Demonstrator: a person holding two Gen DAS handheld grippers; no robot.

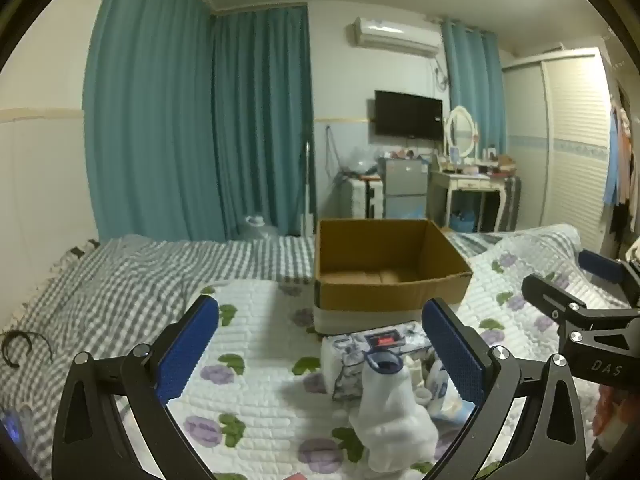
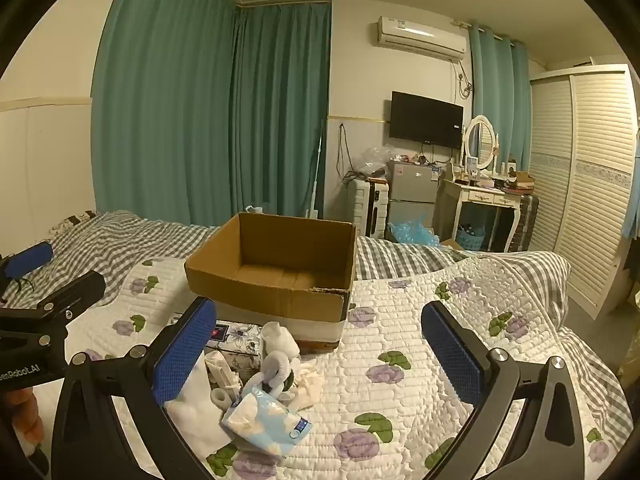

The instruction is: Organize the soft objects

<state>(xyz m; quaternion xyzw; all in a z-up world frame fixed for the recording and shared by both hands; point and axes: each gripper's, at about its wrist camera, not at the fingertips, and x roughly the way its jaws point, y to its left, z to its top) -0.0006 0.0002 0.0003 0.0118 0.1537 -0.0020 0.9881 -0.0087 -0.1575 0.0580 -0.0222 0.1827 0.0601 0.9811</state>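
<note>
Bed quilt (image 2: 420,340): soft pile (image 2: 256,380) before empty box (image 2: 276,268); left hand-held gripper (image 1: 320,354) nearer, right hand-held gripper (image 2: 320,354) offset; both agape, empty.

Long teal curtains (image 2: 208,112) hang over the far wall. A white air conditioner (image 2: 422,38) sits high up, with a flat black TV (image 2: 426,120) below it. An oval white-framed mirror (image 2: 480,142) stands on a cream dressing table (image 2: 486,200). Beside that is a small grey fridge (image 2: 412,192), and a white slatted wardrobe (image 2: 588,184) fills the right side.
</note>
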